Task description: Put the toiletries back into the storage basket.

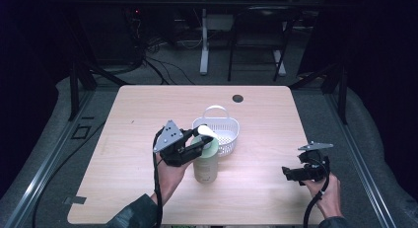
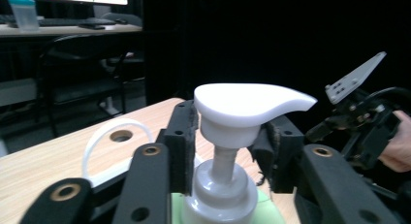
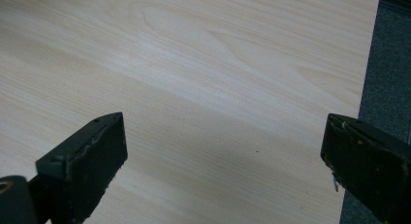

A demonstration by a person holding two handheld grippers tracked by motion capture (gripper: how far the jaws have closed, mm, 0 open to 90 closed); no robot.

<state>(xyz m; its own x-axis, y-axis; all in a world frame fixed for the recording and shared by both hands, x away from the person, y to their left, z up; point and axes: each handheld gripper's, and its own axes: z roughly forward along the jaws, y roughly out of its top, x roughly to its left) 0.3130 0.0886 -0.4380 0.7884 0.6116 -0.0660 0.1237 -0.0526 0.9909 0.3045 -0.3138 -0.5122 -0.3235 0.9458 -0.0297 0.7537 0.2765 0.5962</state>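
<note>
- Left tool (image 1: 199, 136): jaws clamp the pump neck of the bottle (image 1: 206, 164).
- Bottle: frame centre, upright on table (image 1: 256, 188), touching basket (image 1: 219, 132).
- Right tool (image 3: 223, 156): jaws wide apart, lower right, holding nothing.

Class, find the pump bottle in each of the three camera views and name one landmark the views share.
High view: the pump bottle stands mid-table, just in front of the white basket, its pump between the left gripper fingers.
Left gripper view: low centre, pump head uppermost.
Right gripper view: not in it.
Shared landmark: the wooden table.
</note>
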